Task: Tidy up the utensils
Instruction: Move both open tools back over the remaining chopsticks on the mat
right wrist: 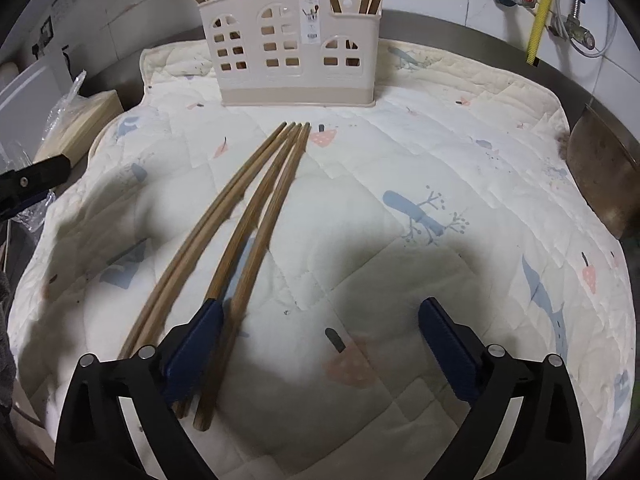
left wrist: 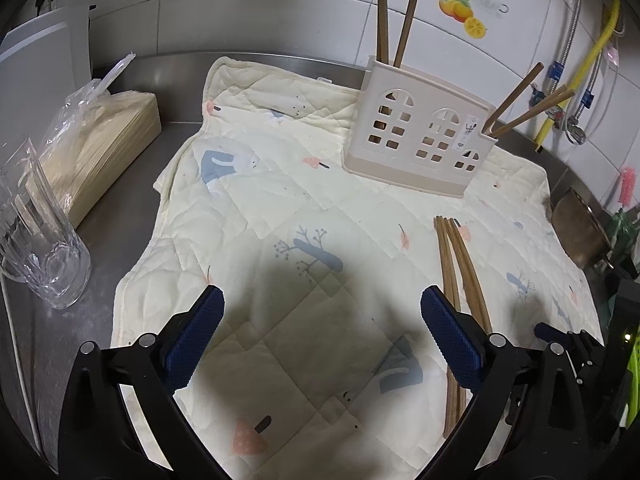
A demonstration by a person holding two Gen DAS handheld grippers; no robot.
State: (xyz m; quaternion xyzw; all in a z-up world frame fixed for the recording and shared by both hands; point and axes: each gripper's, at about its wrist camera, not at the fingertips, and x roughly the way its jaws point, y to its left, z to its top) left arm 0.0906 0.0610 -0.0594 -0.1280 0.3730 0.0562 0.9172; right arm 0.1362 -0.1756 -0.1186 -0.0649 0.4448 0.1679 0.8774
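A steel bench [left wrist: 132, 208] carries a cream quilted mat [left wrist: 280, 200] printed with blue trees and pink mushrooms, which covers most of its middle. At the far edge of the mat stands a beige utensil holder [right wrist: 296, 56] with window-shaped cut-outs. Two chopsticks [left wrist: 394, 24] stick up from its left compartment and three more chopsticks [left wrist: 524, 98] lean out of its right one. On the near right part of the mat lie four loose chopsticks [right wrist: 256, 208], side by side, tips pointing toward the holder. Left of the mat sit a stack of tan sheets in clear plastic [left wrist: 100, 148] and, nearer, a glass mug [left wrist: 40, 240]. A metal bowl [left wrist: 580, 232] rests off the mat's right edge.

The left gripper [left wrist: 322, 316] hangs over the near mat, jaws spread wide and holding nothing. The right gripper [right wrist: 320, 328] is likewise wide apart and holding nothing, its left finger overlapping the loose chopsticks' near ends.
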